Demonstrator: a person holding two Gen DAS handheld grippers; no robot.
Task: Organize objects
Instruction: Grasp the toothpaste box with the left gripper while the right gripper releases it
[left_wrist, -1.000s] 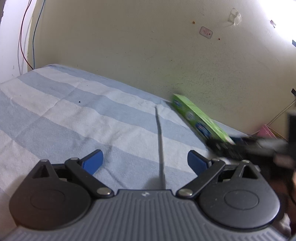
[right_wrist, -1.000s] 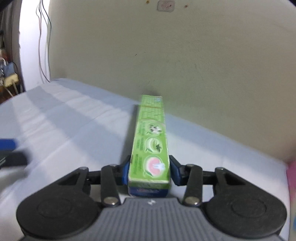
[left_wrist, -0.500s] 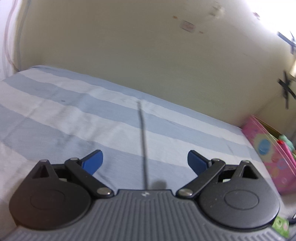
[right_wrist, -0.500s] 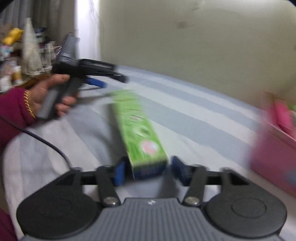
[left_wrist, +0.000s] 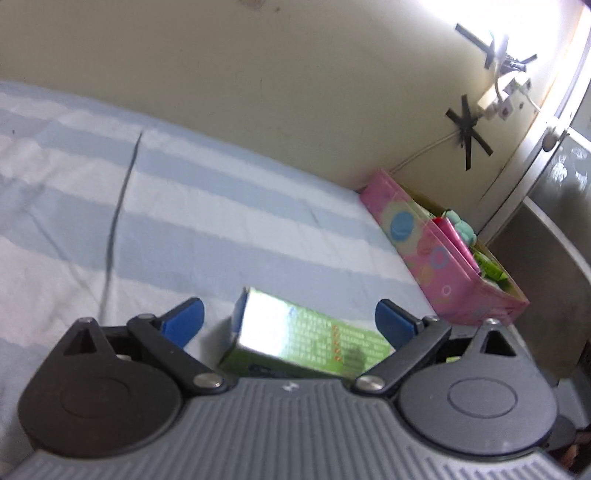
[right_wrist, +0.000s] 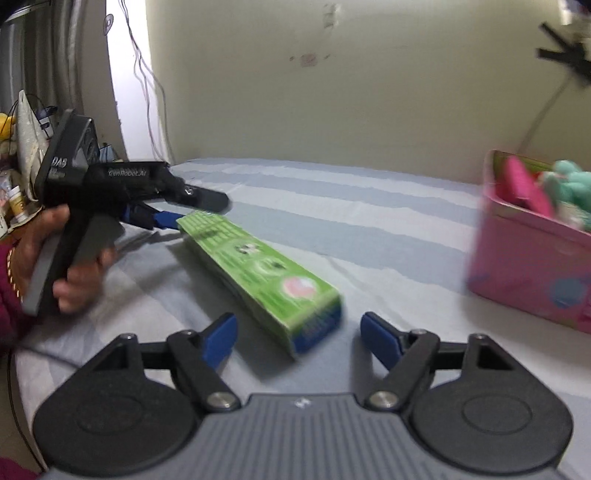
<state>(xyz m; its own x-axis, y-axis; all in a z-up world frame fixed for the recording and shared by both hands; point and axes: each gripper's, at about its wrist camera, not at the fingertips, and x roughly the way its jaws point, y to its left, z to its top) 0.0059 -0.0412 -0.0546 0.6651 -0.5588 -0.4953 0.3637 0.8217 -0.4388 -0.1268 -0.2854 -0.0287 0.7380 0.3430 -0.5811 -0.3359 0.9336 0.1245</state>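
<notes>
While the right gripper (right_wrist: 299, 338) closes level, the toothpaste box (right_wrist: 266, 271) lies unpinched.

- Daylight blows out your left cam's top-right corner; rest evenly lit w/ soft shadows.
- Right cam: pink patterned cardboard box (right_wrist: 532, 266) motion-blurred.
- Fisheye bends edges.

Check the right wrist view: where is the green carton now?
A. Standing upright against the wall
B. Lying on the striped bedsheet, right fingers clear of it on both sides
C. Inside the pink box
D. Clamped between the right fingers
B. The green carton lies flat on the striped bedsheet, with gaps showing to each blue pad of the right gripper, whose jaws are closing slightly.
</notes>
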